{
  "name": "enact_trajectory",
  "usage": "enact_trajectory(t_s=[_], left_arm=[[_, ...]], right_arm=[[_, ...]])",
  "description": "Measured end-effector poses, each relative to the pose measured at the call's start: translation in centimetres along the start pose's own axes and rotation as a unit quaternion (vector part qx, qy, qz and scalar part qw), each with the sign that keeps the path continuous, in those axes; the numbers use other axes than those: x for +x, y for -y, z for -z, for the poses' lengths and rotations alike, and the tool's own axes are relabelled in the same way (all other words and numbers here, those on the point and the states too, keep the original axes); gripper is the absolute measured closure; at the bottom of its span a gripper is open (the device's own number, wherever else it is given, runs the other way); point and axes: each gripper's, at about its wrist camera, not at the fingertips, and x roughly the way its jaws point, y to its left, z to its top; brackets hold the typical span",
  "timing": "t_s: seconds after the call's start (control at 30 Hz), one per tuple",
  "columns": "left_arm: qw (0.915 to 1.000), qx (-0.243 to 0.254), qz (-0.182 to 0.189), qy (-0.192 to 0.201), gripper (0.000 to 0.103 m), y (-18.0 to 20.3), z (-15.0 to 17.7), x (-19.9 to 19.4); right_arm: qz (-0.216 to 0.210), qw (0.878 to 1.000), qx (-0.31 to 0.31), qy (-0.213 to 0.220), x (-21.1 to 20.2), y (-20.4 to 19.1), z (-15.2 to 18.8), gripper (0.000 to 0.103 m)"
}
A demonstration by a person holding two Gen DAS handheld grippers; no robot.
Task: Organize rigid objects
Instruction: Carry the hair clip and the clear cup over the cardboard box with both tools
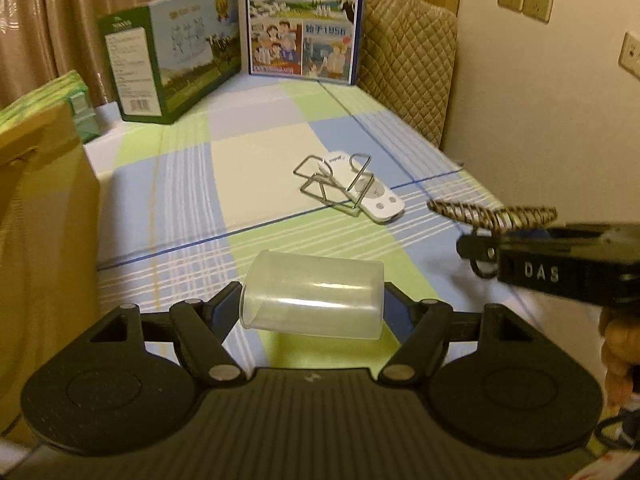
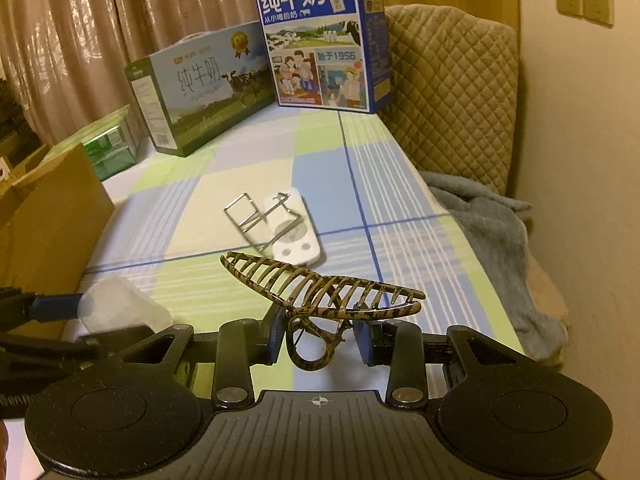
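A clear plastic cup (image 1: 312,300) lies sideways between the pads of my left gripper (image 1: 312,306), which is shut on it and holds it above the checked bedsheet (image 1: 256,160). My right gripper (image 2: 320,338) is shut on the handle of a tortoiseshell hair claw clip (image 2: 320,292), whose toothed jaws stick up and forward. In the left wrist view the clip (image 1: 492,212) and the right gripper appear at the right edge. Further up the bed lies a white remote (image 1: 380,200) with a bent wire stand (image 1: 332,180) on top of it.
An open cardboard box (image 1: 40,240) stands close on the left. A green milk carton (image 1: 172,60) and a blue milk carton (image 1: 304,20) stand at the far end. A quilted cushion (image 2: 452,92) and a blue towel (image 2: 488,232) line the right side by the wall.
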Motion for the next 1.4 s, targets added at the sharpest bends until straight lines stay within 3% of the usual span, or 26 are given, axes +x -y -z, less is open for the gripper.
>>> enact_trajectory(t_s=[0.33, 0.6, 1.0, 1.4], left_arm=[[0.999, -0.022, -0.004, 0.038, 0.033, -0.7, 0.6, -9.9], [0.9968, -0.037, -0.033, 0.063, 0.033, -3.4, 1.8, -16.0], [0.9918, -0.065, -0.078, 0.077, 0.033, -8.2, 4.4, -20.8], [0.9818, -0.101, -0.142, 0.076, 0.033, -15.7, 6.5, -23.2]], right_arm=[[-0.018, 1.0, -0.012, 0.021, -8.9, -4.3, 0.2, 0.07], [-0.051, 0.997, -0.033, 0.038, -13.0, -8.7, 0.3, 0.07], [-0.1, 0.992, -0.066, 0.04, -14.2, -14.6, 1.0, 0.07], [-0.156, 0.982, -0.103, 0.029, -12.1, -21.4, 0.3, 0.07]])
